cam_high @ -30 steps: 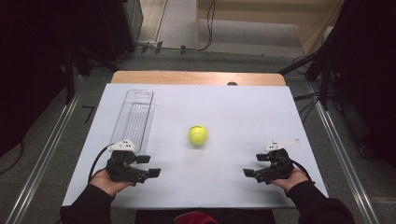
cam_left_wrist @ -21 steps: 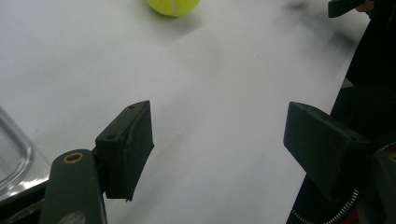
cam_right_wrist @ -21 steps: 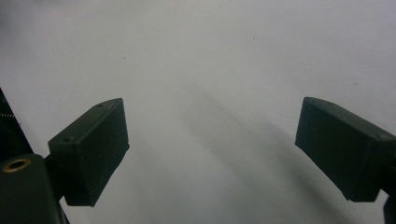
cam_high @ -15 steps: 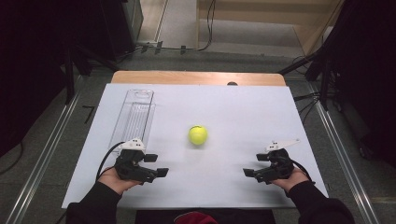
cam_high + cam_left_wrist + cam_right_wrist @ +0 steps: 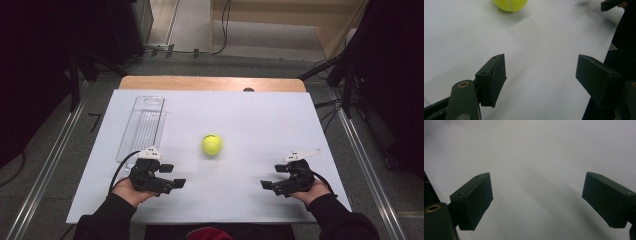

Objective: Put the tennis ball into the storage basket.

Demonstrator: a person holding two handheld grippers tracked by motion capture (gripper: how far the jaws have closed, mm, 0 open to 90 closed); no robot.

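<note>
A yellow-green tennis ball (image 5: 212,144) rests in the middle of the white table cover (image 5: 250,115). In the left gripper view the ball (image 5: 510,4) lies at the top edge, well ahead of the jaws. My left gripper (image 5: 172,176) sits near the front left and points right; its jaws (image 5: 541,62) stand apart over bare cover with nothing between them. My right gripper (image 5: 272,177) is at the front right and points left toward the other one. Its jaws (image 5: 537,180) are wide apart and empty. Neither gripper touches the ball.
A clear plastic tray (image 5: 144,125) lies lengthwise at the back left of the cover, behind my left gripper. A wooden table edge (image 5: 210,82) runs along the far side. Dark floor, cables and metal rails surround the table.
My left gripper has slid a little to the right, toward the middle of the table. The right gripper and the ball have stayed where they were.
</note>
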